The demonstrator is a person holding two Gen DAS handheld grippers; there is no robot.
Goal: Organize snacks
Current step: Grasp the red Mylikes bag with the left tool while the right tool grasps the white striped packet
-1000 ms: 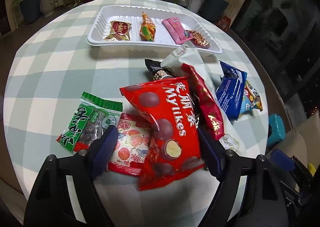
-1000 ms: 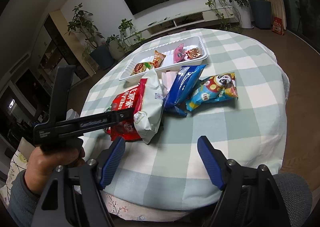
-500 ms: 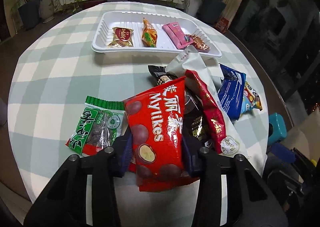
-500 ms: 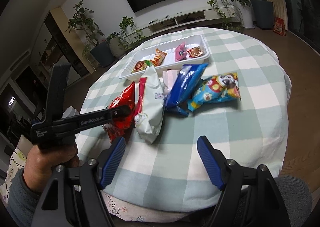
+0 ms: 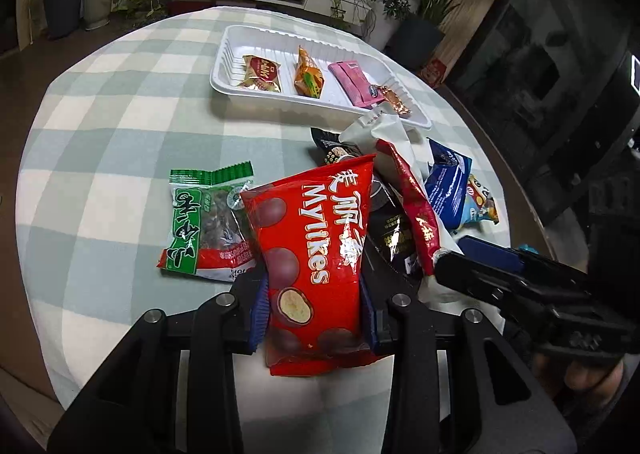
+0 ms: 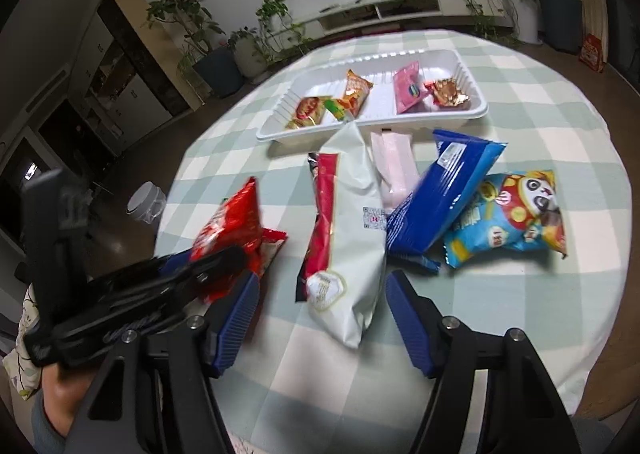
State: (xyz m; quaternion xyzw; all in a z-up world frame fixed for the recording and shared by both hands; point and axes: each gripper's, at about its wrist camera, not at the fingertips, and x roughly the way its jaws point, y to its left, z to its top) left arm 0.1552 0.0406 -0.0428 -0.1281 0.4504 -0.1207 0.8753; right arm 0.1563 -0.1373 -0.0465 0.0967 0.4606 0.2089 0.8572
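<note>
Closing my left gripper (image 5: 314,308) on the red Mylikes bag (image 5: 316,254) above the checked tablecloth (image 5: 100,173), I am narrowing my right gripper (image 6: 322,310) around the white bag (image 6: 352,238), pads not yet touching.

Bright wrappers on a pale green and white checked tablecloth (image 5: 120,141)

The held bag (image 5: 316,262) is glossy red with white lettering and brown chocolate balls, one cut open to a cream centre; the pads (image 5: 260,306) on it are dark blue on black arms. Beside it lies a green packet (image 5: 204,225) with a red and white lower band. The white ribbed tray (image 5: 256,91) carries a red and gold sweet (image 5: 260,71), an orange pack (image 5: 308,77), a pink wrapper (image 5: 354,83) and a crinkled coppery one (image 5: 396,103). The long bag (image 6: 352,230) is white with a red side strip; next come a pale pink packet (image 6: 394,165), a deep blue pack (image 6: 440,193), and a sky-blue bag (image 6: 508,213) with what seems a panda, slightly blurred.
</note>
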